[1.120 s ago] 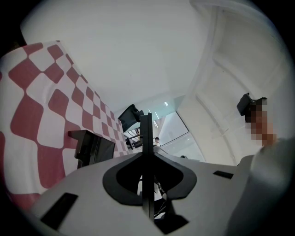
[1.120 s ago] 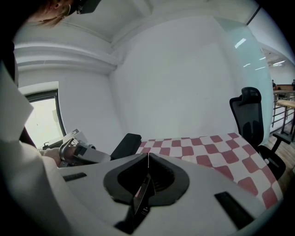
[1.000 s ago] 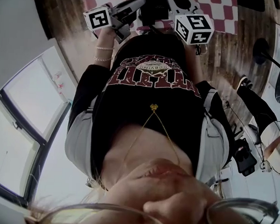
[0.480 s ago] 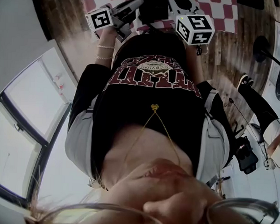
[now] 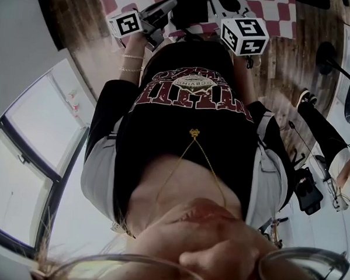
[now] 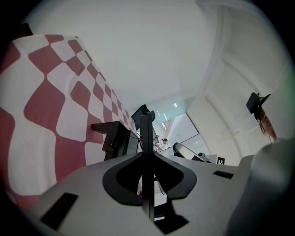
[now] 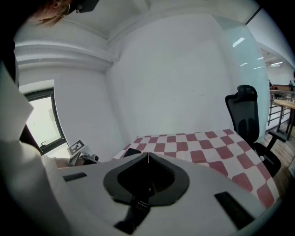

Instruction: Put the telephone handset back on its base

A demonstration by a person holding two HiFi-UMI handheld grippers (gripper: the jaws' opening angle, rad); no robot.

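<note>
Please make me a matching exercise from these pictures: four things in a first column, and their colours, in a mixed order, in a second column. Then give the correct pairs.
Things
1. office chair
2. tablecloth
3. necklace pendant
4. floor

Colours
A. gold
B. brown wood
C. black
D. red and white checks

Pairs: 1-C, 2-D, 3-A, 4-B
</note>
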